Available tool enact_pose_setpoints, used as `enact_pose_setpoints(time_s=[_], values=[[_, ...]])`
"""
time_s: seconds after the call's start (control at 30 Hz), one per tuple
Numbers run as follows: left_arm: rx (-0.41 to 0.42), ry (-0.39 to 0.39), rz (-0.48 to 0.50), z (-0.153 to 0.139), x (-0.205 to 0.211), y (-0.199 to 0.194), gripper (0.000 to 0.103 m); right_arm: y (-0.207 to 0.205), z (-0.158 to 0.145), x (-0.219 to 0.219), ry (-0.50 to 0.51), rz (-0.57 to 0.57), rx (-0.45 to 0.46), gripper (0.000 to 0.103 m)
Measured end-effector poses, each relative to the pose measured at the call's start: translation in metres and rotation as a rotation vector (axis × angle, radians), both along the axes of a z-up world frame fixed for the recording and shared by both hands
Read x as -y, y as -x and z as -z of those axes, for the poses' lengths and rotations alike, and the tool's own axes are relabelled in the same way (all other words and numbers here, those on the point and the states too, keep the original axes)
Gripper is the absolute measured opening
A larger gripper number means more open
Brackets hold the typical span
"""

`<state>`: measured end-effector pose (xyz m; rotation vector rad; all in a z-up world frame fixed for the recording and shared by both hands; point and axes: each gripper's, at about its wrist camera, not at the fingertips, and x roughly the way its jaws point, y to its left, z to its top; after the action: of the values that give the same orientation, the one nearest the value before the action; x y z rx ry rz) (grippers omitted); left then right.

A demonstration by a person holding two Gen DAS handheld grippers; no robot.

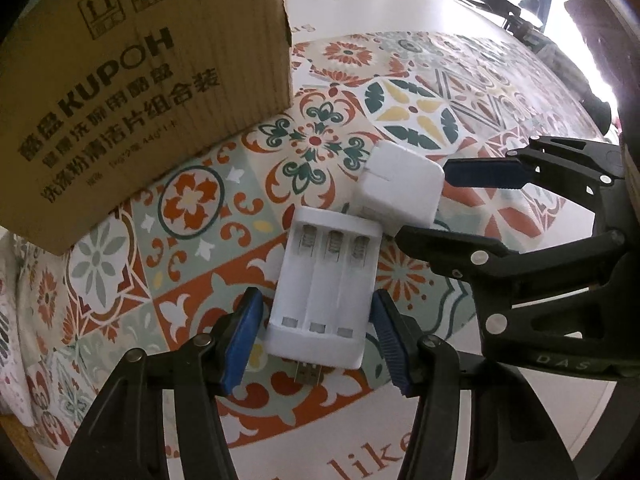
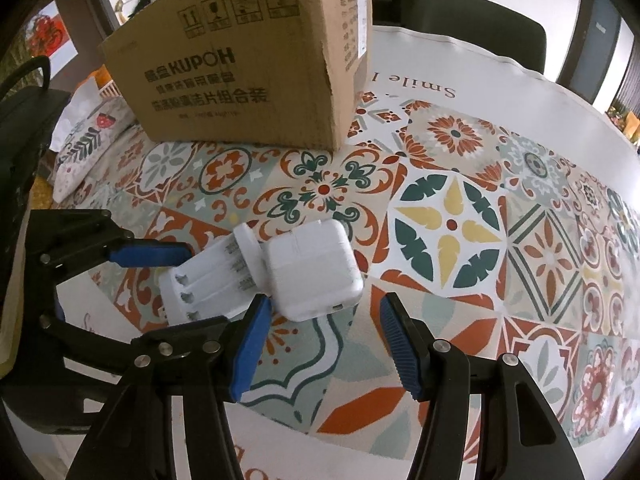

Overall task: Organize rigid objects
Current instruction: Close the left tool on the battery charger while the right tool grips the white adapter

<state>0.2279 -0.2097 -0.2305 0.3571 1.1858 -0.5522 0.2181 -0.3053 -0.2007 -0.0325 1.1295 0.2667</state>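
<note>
A white three-slot battery charger (image 1: pixel 320 292) lies on the patterned tablecloth (image 1: pixel 200 200), its USB plug toward the camera. My left gripper (image 1: pixel 316 294) straddles it, blue pads close beside both long sides with a thin gap on the left. A white cube power adapter (image 2: pixel 312 272) leans against the charger's far end (image 2: pixel 208 280). My right gripper (image 2: pixel 326 299) stands open just short of the adapter, fingertips at its near corners. In the left wrist view the right gripper (image 1: pixel 423 200) flanks the adapter (image 1: pixel 400 192) from the right.
A large cardboard box (image 2: pixel 248 80) printed KUPOH stands upright behind the two objects, also filling the upper left of the left wrist view (image 1: pixel 140 80). A dark chair (image 2: pixel 480 28) stands beyond the table. A patterned fabric item (image 2: pixel 88 140) lies at the table's left edge.
</note>
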Motion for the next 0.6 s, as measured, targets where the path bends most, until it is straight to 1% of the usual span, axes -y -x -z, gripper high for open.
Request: enact_pose_setpoints(time_s=[0.1, 0.2, 0.27, 0.3, 0.4, 0.47, 0.6], values=[[0.018, 0.002, 0.001, 0.002, 0.004, -0.003, 0.055, -0.002, 0.002, 0.001, -0.013, 0.002, -0.006, 0.057], [0.032, 0.014, -0.004, 0.002, 0.007, -0.006, 0.049, -0.004, 0.004, 0.001, -0.018, 0.006, -0.006, 0.056], [0.037, 0.022, -0.007, 0.002, 0.007, -0.006, 0.049, -0.005, 0.004, -0.001, -0.023, 0.004, -0.006, 0.053], [0.039, 0.026, -0.006, 0.001, 0.006, -0.006, 0.049, -0.005, 0.004, -0.002, -0.026, 0.001, -0.005, 0.048], [0.048, 0.024, -0.01, 0.0, 0.002, -0.004, 0.049, -0.006, 0.005, -0.005, -0.016, 0.005, 0.004, 0.048], [0.047, 0.027, -0.031, -0.001, -0.005, -0.005, 0.048, -0.004, 0.004, -0.004, -0.009, 0.014, 0.009, 0.048], [0.032, 0.061, -0.091, -0.004, -0.017, -0.009, 0.048, -0.001, 0.001, -0.002, 0.021, 0.049, 0.026, 0.048]])
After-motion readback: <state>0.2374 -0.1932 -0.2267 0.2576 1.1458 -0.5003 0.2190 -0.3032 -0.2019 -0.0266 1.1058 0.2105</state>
